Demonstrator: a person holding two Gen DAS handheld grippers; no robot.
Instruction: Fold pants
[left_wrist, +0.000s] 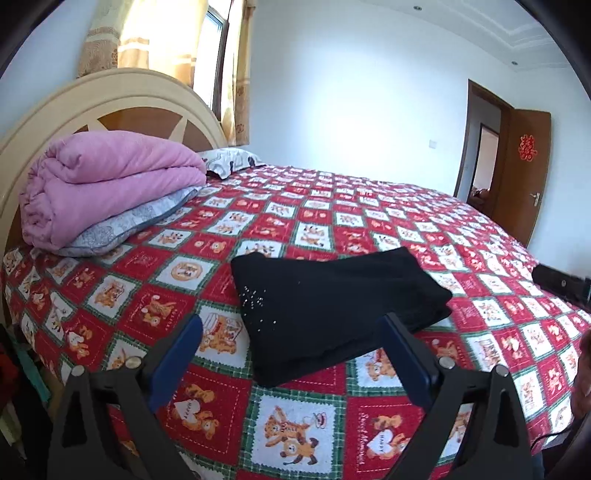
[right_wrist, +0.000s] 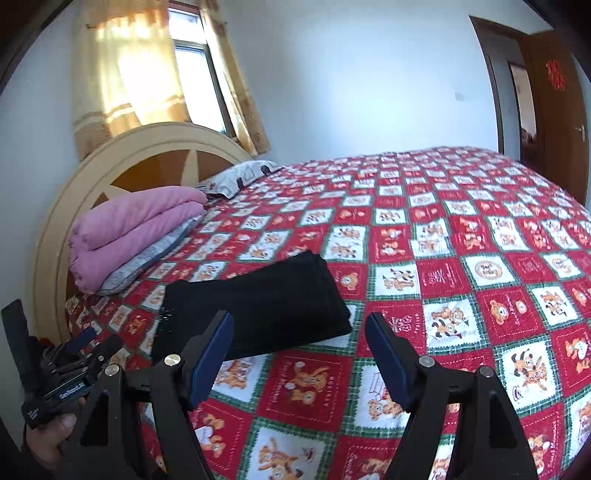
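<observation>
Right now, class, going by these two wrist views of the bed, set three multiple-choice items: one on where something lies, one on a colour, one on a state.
1. Where does the pink quilt lie?
A. at the headboard end, on a grey pillow
B. on the floor
C. on top of the pants

2. What colour are the pants?
A. pink
B. black
C. white

3. How do the two grippers stand?
A. both shut on the pants
B. one open, one shut
C. both open, holding nothing

Answers: 1 A, the quilt rests on the grey pillow beside the headboard. 2 B, the folded pants are black against the red bedspread. 3 C, the left gripper and right gripper show spread fingers with only bedding between them.
</observation>
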